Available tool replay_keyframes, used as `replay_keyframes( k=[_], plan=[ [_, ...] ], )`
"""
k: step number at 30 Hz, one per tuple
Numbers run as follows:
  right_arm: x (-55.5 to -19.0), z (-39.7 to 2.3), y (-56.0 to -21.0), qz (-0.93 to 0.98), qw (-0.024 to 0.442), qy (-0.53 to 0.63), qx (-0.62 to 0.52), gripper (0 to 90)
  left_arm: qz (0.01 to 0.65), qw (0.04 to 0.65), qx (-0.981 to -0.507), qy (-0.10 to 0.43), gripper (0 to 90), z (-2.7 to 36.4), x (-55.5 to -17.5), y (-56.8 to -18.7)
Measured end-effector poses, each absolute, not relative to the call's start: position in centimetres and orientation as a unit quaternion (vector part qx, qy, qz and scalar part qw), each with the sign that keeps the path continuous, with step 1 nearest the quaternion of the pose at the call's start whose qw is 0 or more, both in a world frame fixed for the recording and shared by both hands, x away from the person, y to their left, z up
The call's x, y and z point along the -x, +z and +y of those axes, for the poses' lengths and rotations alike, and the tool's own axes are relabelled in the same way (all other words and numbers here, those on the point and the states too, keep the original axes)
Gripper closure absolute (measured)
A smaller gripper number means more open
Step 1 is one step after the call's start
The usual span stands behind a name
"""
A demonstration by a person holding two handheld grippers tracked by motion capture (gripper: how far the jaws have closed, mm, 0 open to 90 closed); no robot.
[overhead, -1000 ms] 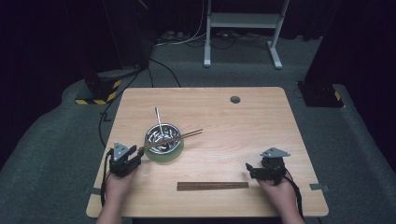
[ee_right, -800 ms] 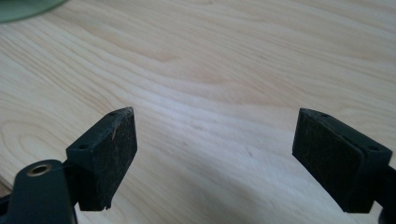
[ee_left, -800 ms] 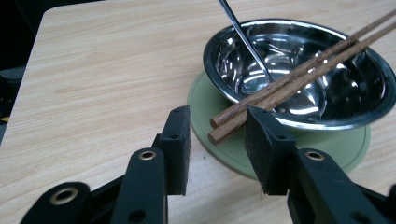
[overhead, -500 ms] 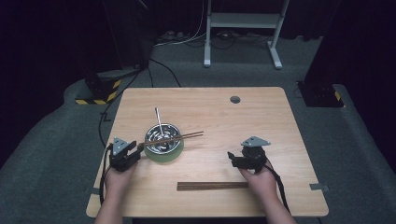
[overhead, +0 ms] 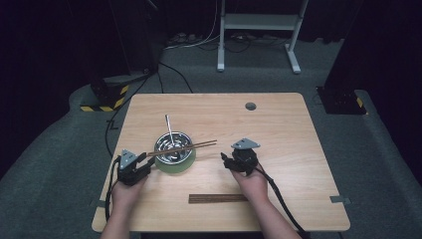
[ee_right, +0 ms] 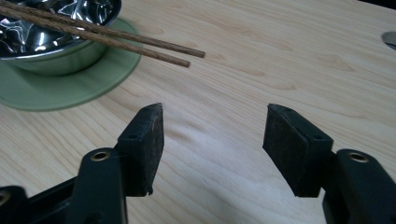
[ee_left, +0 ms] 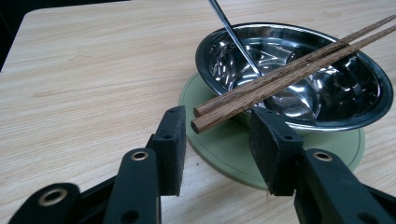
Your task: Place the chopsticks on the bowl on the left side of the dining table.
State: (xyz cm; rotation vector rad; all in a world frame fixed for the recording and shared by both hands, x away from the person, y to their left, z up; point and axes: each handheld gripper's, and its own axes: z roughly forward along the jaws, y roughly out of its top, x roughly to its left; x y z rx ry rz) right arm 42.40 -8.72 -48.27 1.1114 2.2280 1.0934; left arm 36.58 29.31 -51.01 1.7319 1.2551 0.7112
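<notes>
A steel bowl (overhead: pixel 174 145) stands on a round green mat (overhead: pixel 174 166) at the table's left. A spoon's handle (overhead: pixel 168 125) leans out of the bowl. Two wooden chopsticks (overhead: pixel 183 147) lie across its rim. My left gripper (overhead: pixel 147 161) is at the mat's left edge, open; its jaws have just been opening. In the left gripper view the chopsticks' thick ends (ee_left: pixel 205 114) lie between the pads (ee_left: pixel 173 140), unclamped. My right gripper (overhead: pixel 226 159) is right of the bowl, open over bare wood (ee_right: pixel 217 111); its jaws have just been closing. The chopstick tips (ee_right: pixel 184 57) lie ahead of it.
A dark wooden strip (overhead: pixel 217 198) lies flat near the table's front edge, between the two forearms. A small grey round cap (overhead: pixel 250 106) sits in the tabletop at the far right. Cables trail from both grippers off the table's front.
My right hand has moved left and away from the front edge, toward the bowl, and its jaws stand narrower. My left hand has stayed by the mat, its jaws slightly wider.
</notes>
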Motion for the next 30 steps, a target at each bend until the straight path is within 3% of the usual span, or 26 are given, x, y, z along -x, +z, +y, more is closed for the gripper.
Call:
replay_keyframes(
  k=[5, 18, 30],
  plan=[
    [-43.6, -6.9, -48.4, 0.807, 0.199, 0.391, -0.394, 29.7, 0.508, 0.433, -0.687, 0.287, 56.8, 29.6, -36.6, -50.9],
    [-45.7, -3.7, -48.7, 0.818, 0.206, 0.392, -0.368, 33.0, 0.512, 0.43, -0.686, 0.288, 59.1, 29.4, -37.2, -51.1],
    [-45.3, -3.1, -49.1, 0.818, 0.199, 0.398, -0.365, 36.2, 0.509, 0.433, -0.687, 0.284, 58.8, 29.2, -37.7, -51.0]
  ],
)
